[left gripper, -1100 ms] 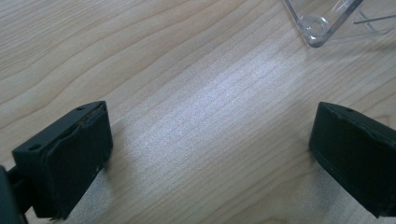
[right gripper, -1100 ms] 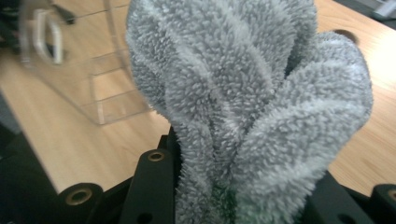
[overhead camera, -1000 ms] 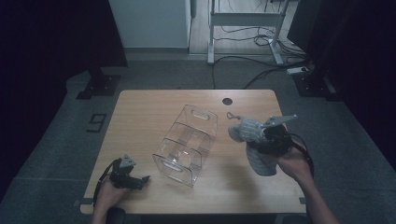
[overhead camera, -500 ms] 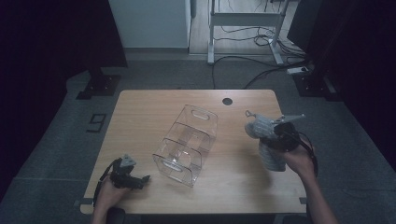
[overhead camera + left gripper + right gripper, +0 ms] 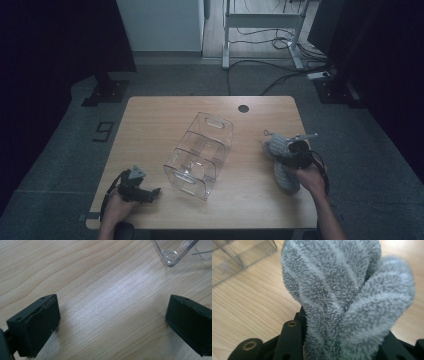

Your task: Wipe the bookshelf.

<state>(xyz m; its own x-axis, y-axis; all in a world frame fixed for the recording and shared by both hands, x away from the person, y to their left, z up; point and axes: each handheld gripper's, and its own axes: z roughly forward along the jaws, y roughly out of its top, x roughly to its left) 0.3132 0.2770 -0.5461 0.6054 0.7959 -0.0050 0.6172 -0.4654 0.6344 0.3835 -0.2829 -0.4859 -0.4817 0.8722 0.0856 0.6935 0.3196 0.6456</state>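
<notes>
grey fuzzy cloth [image 5: 347,295] between right gripper [image 5: 292,152] pads

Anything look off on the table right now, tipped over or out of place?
Yes: the clear plastic bin lies tipped on its side mid-table, at an angle to the table's edges, with its opening facing the near edge. The right gripper holds a bunched grey fluffy cloth low over the table. Nothing looks spilled or broken.

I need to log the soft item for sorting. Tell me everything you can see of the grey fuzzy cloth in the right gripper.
The grey fuzzy cloth looks like thick terry or microfibre with paler ribbed lines, bunched into several folds. It sits between the jaws of the right gripper, its folds bulging out in front. In the high view it lies low over the wooden table, right of the clear plastic bin, apart from it.
</notes>
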